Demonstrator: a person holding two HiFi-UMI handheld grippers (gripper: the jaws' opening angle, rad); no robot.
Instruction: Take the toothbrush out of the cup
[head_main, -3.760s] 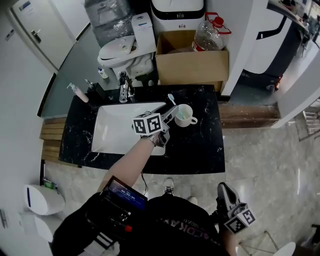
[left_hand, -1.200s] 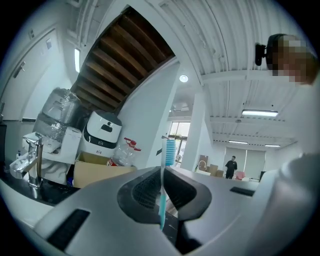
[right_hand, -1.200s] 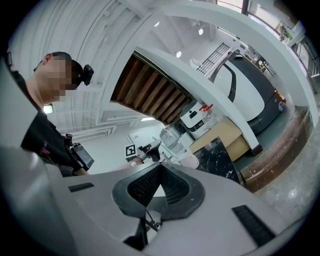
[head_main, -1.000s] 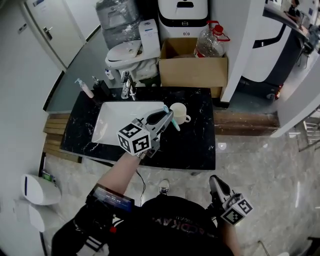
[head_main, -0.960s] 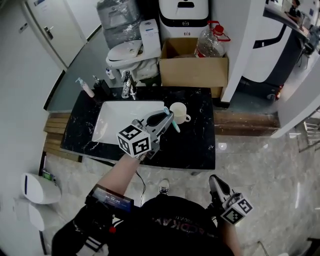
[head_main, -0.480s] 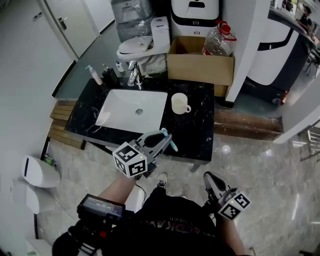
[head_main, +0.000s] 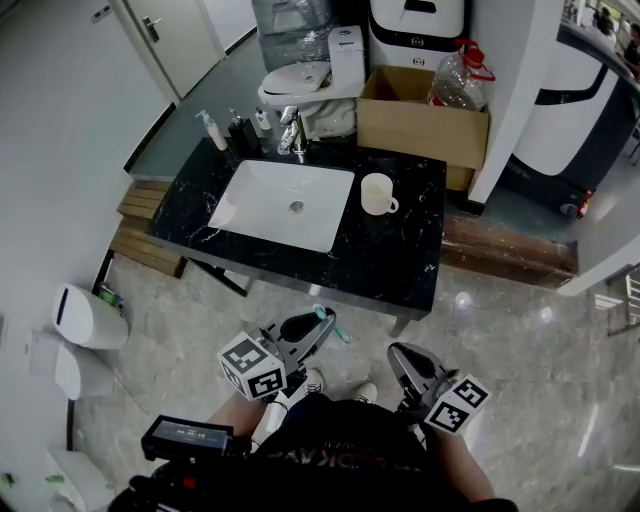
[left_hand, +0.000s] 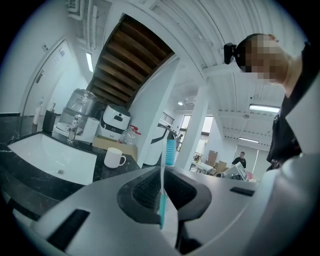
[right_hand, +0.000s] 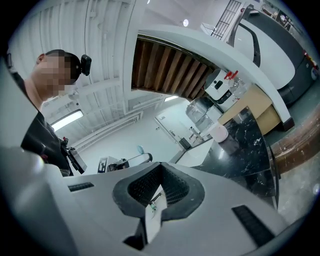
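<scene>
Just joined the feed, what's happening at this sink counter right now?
A person with a gripper in each hand stands back from the black marble counter. The left gripper is clamped on the white-and-teal toothbrush, holding it over the floor in front of the counter. The white mug stands on the counter beside the white sink basin, with no toothbrush in it. The right gripper is low near the person's body, jaws together and empty.
</scene>
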